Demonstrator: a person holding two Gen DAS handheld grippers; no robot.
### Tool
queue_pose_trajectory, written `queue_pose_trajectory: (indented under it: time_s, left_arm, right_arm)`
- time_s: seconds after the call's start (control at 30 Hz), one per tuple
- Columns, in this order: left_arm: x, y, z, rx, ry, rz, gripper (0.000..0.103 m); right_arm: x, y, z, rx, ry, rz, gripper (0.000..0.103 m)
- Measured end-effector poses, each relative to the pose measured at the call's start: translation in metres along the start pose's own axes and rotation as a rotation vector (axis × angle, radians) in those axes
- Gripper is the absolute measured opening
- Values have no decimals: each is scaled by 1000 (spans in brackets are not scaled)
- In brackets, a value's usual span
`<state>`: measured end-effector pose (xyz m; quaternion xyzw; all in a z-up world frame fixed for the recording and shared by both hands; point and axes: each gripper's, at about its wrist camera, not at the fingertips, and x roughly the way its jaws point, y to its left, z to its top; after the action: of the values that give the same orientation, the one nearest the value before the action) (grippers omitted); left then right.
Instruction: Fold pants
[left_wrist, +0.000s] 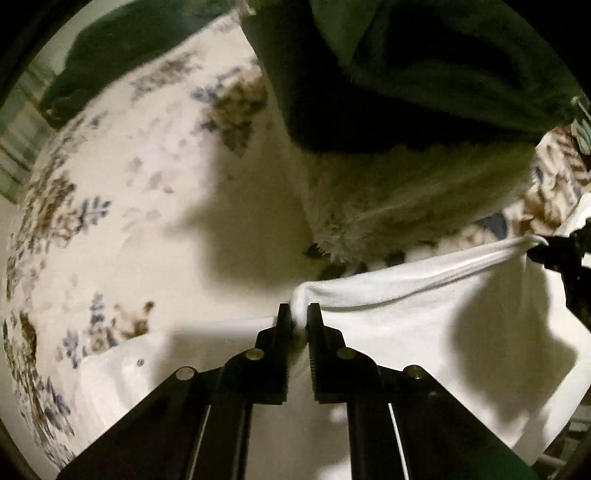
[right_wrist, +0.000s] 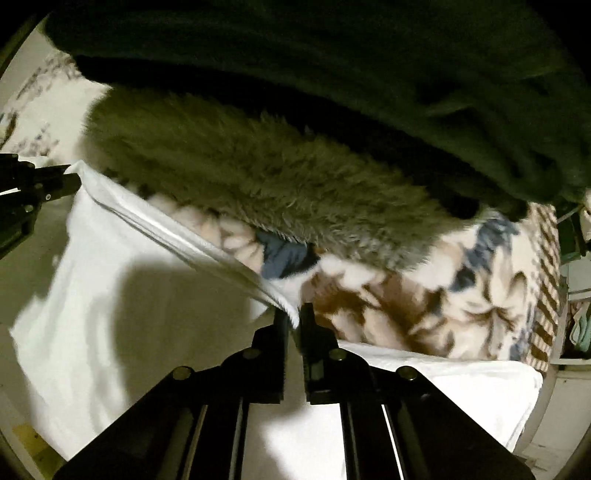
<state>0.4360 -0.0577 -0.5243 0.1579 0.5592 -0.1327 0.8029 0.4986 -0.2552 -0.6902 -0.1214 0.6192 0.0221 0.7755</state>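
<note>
The white pants hang stretched between my two grippers above a bed. My left gripper is shut on one corner of the top edge; the cloth bunches between its fingers. My right gripper is shut on the other corner of the same edge of the pants. Each gripper shows in the other's view: the right one at the right edge, the left one at the left edge. The edge runs taut between them and the rest drapes below.
A floral sheet covers the bed. A fluffy cream blanket and a dark green blanket lie beyond the pants. A brown-and-blue patterned blanket lies at the right, with shelves at the far right.
</note>
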Motion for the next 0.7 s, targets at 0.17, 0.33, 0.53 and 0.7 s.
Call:
queue_pose_trajectory:
  time_s: [0.17, 0.33, 0.53, 0.7]
  left_arm:
    - [-59, -5, -27, -69, -92, 23, 5]
    - [-113, -13, -91, -162, -158, 38, 5]
    - [-128, -28, -185, -308, -75, 16, 5]
    - [-96, -46, -249, -401, 45, 9, 6]
  right_arm:
    - [-46, 5, -45, 56, -75, 0, 5]
    - [-100, 24, -116, 121, -104, 31, 5]
    - [-127, 60, -210, 109, -46, 59, 5]
    - [-97, 92, -269, 45, 42, 74, 5]
